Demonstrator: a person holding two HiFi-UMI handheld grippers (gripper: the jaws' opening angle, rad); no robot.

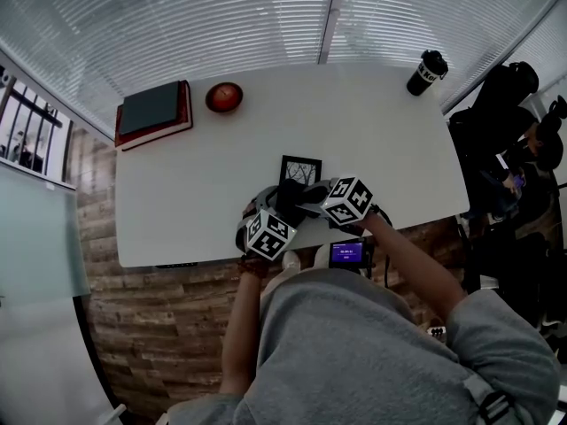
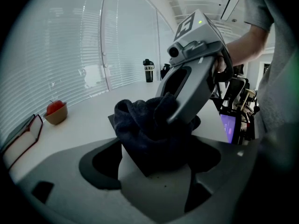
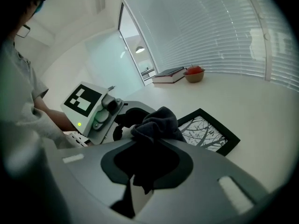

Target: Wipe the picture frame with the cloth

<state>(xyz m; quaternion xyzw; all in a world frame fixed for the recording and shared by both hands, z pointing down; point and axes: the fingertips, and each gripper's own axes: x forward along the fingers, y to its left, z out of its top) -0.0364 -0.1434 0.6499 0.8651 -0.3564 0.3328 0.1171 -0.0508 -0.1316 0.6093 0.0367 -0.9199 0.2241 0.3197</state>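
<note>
Now the picture frame [image 1: 300, 168] lies on the white table [image 1: 381, 140], close to its near edge, showing a black print of bare branches on white. The left gripper [image 2: 158, 143] has its jaws set wide and clamped on the frame's near corner. The right gripper [image 3: 154, 143] is clenched on the dark cloth [image 3: 156, 122], which bunches up at its tips and rests on the near part of the frame, touching it.

Both grippers carry cubes with black-and-white square markers. At the table's far right corner stands a black tumbler [image 1: 427, 72]; its white lettering begins with "K", and the rest is too small to read. At the far left lie stacked books [image 1: 153, 112], with a bowl [image 1: 224, 97] holding a red fruit just beside them. Below the table edge a small device [image 1: 347, 253] glows purple, its text unreadable.
</note>
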